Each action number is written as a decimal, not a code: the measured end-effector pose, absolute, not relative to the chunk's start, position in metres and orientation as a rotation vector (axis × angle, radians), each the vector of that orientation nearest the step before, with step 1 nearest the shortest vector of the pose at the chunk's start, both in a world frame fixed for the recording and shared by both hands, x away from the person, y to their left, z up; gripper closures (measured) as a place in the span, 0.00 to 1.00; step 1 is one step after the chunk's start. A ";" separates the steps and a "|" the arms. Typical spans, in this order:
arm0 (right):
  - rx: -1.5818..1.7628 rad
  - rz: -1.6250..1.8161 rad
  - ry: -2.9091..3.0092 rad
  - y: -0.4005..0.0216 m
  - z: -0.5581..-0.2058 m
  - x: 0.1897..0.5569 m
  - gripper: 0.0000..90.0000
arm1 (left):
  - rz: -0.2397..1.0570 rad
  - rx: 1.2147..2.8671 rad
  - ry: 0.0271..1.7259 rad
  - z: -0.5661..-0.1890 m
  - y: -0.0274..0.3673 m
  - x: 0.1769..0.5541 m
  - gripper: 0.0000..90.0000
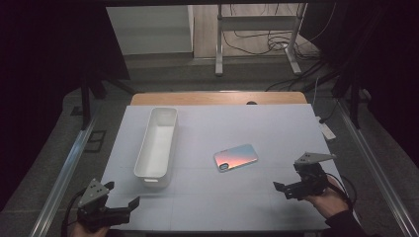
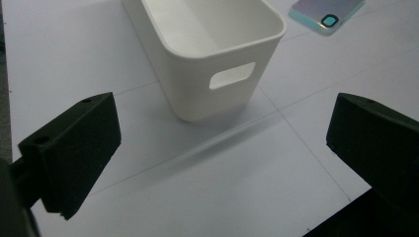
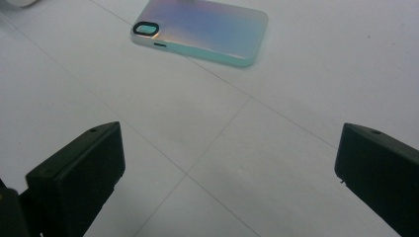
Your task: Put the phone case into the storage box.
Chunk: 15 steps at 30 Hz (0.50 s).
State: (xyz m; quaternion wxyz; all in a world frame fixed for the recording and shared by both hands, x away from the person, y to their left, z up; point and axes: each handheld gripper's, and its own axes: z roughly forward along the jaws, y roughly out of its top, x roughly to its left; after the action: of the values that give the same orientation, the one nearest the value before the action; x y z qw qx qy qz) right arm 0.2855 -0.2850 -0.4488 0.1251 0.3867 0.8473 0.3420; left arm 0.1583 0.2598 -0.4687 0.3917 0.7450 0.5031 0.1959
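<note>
While both grippers hang low at the near edge of the table (image 1: 296,123), the high view shows a phone case (image 1: 236,158) lying flat right of centre on the white tabletop, well apart from a long white bin (image 1: 157,146) that stands to its left, its short end toward the person. The left gripper (image 1: 123,207) sits at the near left corner, jaws spread and holding nothing, aimed roughly toward the bin's near end. The right gripper (image 1: 280,187) sits at the near right, held in a hand (image 1: 326,200), its jaws pointing left toward the middle of the table, with the phone case ahead and a little beyond them.

From the left gripper view, the left gripper (image 2: 222,143) has its two black jaws wide apart with bare table between them. The bin (image 2: 207,49) stands just ahead, its handle slot facing the camera, and the phone case (image 2: 328,12) lies farther off at the upper right.

From the right gripper view, the right gripper (image 3: 230,163) is likewise released, jaws far apart over bare table. The phone case (image 3: 202,29) lies ahead, apart from the jaws, shimmering pink to teal, its camera cutout at the left end.
</note>
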 end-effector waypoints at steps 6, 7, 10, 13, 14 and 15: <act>1.111 0.973 2.488 -0.275 -0.449 0.294 0.00 | 0.496 1.891 1.277 -0.469 0.260 0.158 0.01; 1.102 0.969 2.490 -0.274 -0.450 0.295 0.00 | 0.495 1.891 1.277 -0.469 0.260 0.158 0.01; 1.097 0.963 2.498 -0.272 -0.450 0.297 0.00 | 0.496 1.891 1.278 -0.469 0.260 0.158 0.01; 1.096 0.959 2.505 -0.269 -0.450 0.299 0.00 | 0.495 1.891 1.278 -0.469 0.260 0.158 0.01; 1.098 0.959 2.506 -0.268 -0.451 0.300 0.00 | 0.495 1.891 1.278 -0.469 0.260 0.158 0.01; 1.096 0.958 2.510 -0.268 -0.451 0.301 0.00 | 0.495 1.891 1.278 -0.469 0.260 0.158 0.01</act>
State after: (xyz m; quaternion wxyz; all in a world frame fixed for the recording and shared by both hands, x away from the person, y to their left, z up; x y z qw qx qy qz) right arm 0.3009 -0.2678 -0.4508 0.1194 0.3750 0.8588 0.3279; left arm 0.1584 0.2602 -0.4687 0.3921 0.7449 0.5035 0.1948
